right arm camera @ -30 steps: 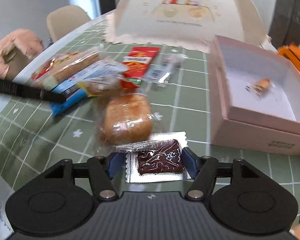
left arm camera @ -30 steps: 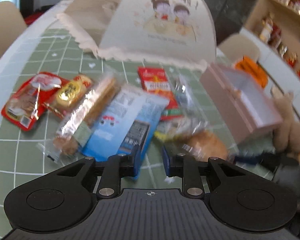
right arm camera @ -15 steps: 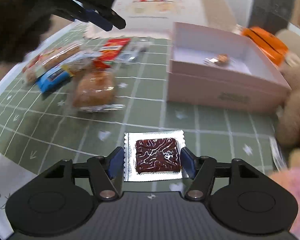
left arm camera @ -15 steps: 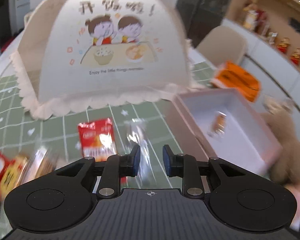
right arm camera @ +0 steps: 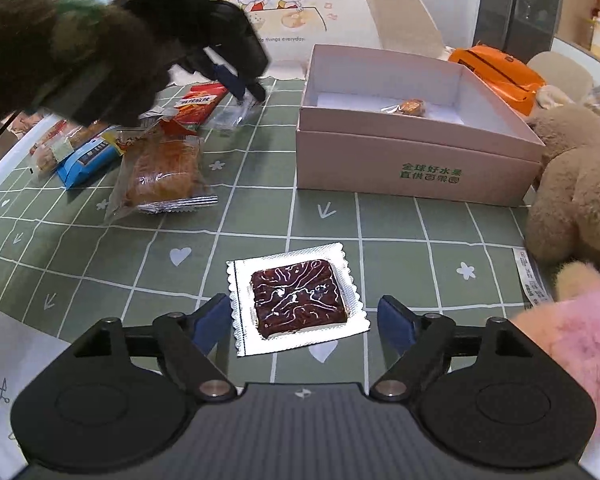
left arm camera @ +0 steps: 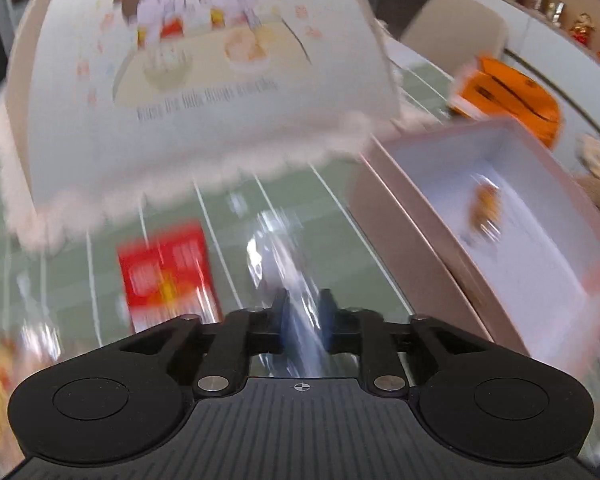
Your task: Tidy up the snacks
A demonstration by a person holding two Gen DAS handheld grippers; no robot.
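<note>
My left gripper (left arm camera: 303,306) hovers over a clear-wrapped snack (left arm camera: 278,256) on the green mat, its jaws a small gap apart around the packet's near end; the view is blurred. A red packet (left arm camera: 166,272) lies to its left. The pink box (left arm camera: 452,276) with one small wrapped snack (left arm camera: 486,204) stands to the right. My right gripper (right arm camera: 304,320) is open around a silver packet with a brown square (right arm camera: 298,300), which lies flat on the mat. The left gripper also shows in the right wrist view (right arm camera: 246,88), over the clear snack (right arm camera: 234,114).
A bread packet (right arm camera: 162,172), a blue packet (right arm camera: 88,156) and other snacks lie at left. A food cover (right arm camera: 296,4) stands behind. An orange bag (right arm camera: 496,72) and plush toys (right arm camera: 576,184) sit to the right of the box (right arm camera: 416,160).
My left gripper swung from the snack pile toward the clear packet near the box and lowered over it. My right gripper opened wider and pulled back, leaving the brown-square packet on the mat.
</note>
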